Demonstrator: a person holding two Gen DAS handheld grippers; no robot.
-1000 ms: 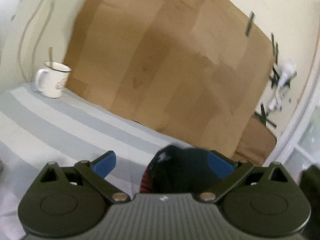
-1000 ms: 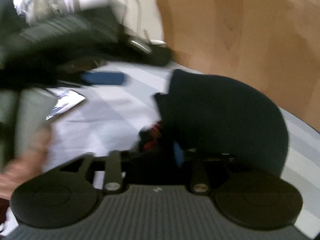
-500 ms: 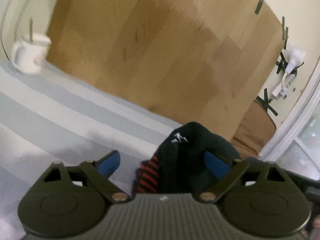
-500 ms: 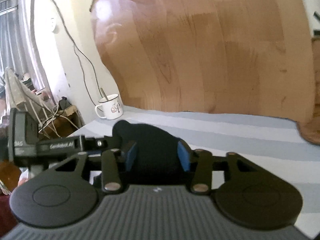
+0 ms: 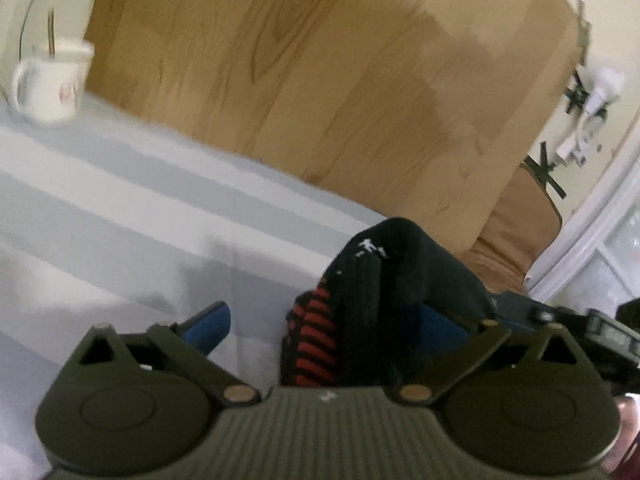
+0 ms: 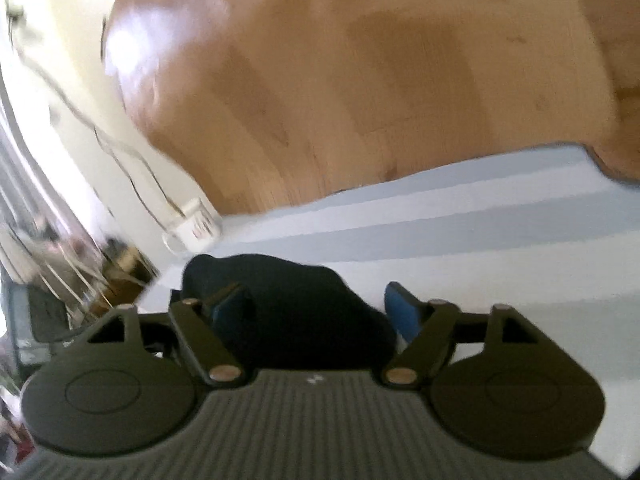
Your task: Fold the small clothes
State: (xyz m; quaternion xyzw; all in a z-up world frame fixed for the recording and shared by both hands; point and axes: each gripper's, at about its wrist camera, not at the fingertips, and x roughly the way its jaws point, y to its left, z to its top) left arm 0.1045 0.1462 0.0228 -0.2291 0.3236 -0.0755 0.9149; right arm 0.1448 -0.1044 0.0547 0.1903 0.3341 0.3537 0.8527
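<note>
The dark sock carries a small white mark near its upper fold, too blurred to read; a red-striped band shows on its left side. The mug at the far left corner of the striped bed bears a reddish print, also illegible.

Left gripper: jaws wide apart and opening. The sock bundle stands between them, apparently lying against the right pad, clear of the left one.

Right gripper: jaws opening, the sock between them, pads not visibly pressing it. Both grippers point slightly downward toward the wooden headboard.
</note>
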